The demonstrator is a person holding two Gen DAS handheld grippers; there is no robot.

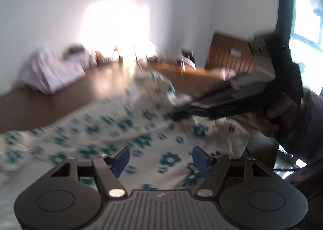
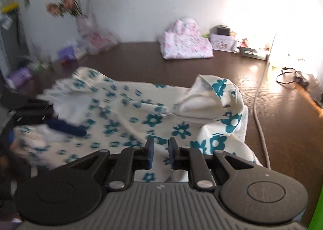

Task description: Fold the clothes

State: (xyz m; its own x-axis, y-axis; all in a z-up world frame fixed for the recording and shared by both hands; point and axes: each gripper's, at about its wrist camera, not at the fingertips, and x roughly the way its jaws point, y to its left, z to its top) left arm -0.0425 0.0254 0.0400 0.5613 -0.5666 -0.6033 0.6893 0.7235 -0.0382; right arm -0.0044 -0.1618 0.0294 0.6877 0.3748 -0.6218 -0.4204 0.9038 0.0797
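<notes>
A white garment with teal flowers lies rumpled on the brown table. My left gripper hovers open over its near part, blue pads wide apart and nothing between them. My right gripper, held by a hand, reaches in from the right with its tips down at the cloth. In the right wrist view the garment spreads below, one bunched sleeve standing up at right. The right gripper shows a narrow gap between its pads, nothing in it. A blue finger of the left gripper lies blurred over the cloth's left side.
A folded pink floral cloth sits at the table's far edge by the wall. Small boxes stand beside it, and a vase of flowers at far left. A grey cable runs down the right. Purple items crowd the left edge.
</notes>
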